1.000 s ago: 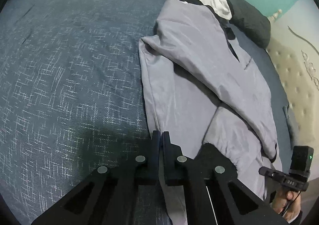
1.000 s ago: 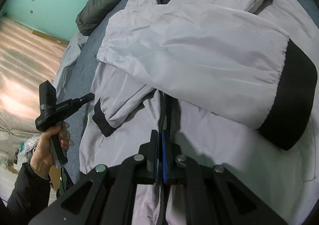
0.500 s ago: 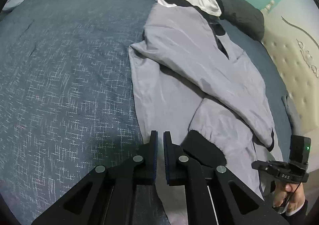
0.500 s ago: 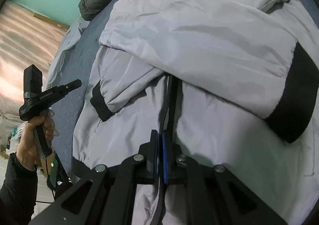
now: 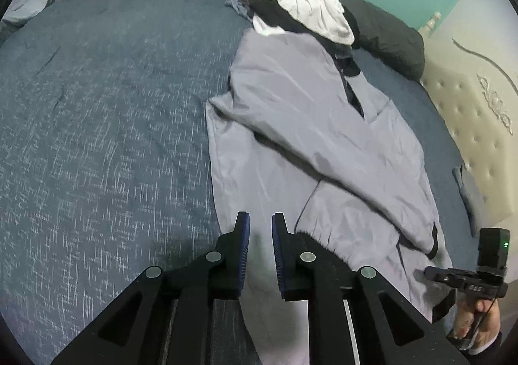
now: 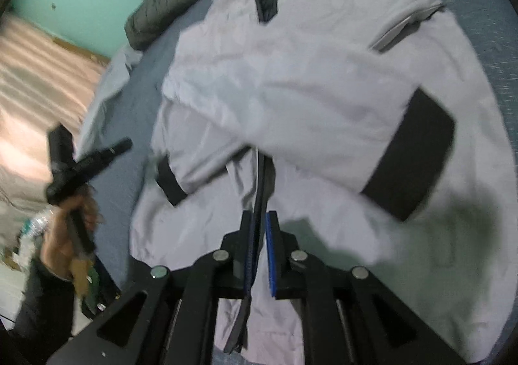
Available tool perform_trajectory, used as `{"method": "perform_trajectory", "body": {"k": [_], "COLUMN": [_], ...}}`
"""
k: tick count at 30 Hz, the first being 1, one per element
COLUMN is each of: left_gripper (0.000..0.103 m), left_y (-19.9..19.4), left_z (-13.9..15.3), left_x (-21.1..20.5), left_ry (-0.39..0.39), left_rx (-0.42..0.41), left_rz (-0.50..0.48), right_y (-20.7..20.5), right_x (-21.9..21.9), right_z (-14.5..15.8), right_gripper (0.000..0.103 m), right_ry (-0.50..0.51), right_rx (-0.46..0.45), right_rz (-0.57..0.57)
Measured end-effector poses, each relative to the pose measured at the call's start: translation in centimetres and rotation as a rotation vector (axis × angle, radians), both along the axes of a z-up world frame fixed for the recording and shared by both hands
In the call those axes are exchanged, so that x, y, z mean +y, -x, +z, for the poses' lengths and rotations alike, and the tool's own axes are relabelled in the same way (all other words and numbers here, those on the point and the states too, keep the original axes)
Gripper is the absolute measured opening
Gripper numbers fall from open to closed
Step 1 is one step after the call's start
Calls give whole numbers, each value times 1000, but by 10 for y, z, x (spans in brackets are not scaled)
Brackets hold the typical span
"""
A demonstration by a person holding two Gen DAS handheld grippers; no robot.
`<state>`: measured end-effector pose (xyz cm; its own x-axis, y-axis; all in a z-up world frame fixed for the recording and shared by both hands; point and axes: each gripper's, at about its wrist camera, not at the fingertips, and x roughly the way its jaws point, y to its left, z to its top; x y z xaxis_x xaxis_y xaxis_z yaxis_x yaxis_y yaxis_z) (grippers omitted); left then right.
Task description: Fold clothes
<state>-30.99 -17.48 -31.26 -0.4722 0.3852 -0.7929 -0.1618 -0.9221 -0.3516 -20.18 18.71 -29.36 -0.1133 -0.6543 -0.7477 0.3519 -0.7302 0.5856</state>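
We see a light grey jacket lying flat on a blue bed cover. In the left wrist view its long way runs from the collar, far up near a white cloth and a dark pillow roll, down to the hem close to us. Both sleeves are folded across the front. One sleeve ends in a wide black cuff, and the other ends in a small black cuff. A dark zipper runs down the middle, toward the right claw.

Our left claw sits over the near edge of the jacket. Its jaws are a little way apart and are opening. We see no cloth pinched between them, only grey fabric under the gap.

Our right claw is over the middle of the jacket. Its jaws are only a thin gap apart and are opening. The dark zipper edge runs up between the blue pads, but the picture is blurry and we cannot tell if they still press on it.

At the side, a hand holds the other tool's handle.
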Motion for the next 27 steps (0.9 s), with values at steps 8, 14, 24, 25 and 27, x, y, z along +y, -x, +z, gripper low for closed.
{"method": "perform_trajectory", "body": {"k": [8, 14, 24, 25, 27], "left_gripper": [23, 37, 51, 52, 52], "left_y": [33, 96, 213, 222, 239], "left_z": [-5, 6, 10, 10, 7], "left_x": [-1, 3, 14, 16, 19], "left_ry": [-34, -29, -33, -24, -30], "left_rx": [12, 42, 48, 50, 58], "left_rz": [24, 9, -9, -8, -9], "right_y": [30, 35, 48, 49, 51], "right_x": [26, 26, 37, 37, 36], "right_z": [5, -7, -1, -1, 0], "right_gripper": [20, 20, 20, 20, 20], "right_ry": [124, 150, 162, 163, 154], "right_rx": [13, 27, 92, 99, 111], "right_rz": [-137, -161, -175, -174, -168]}}
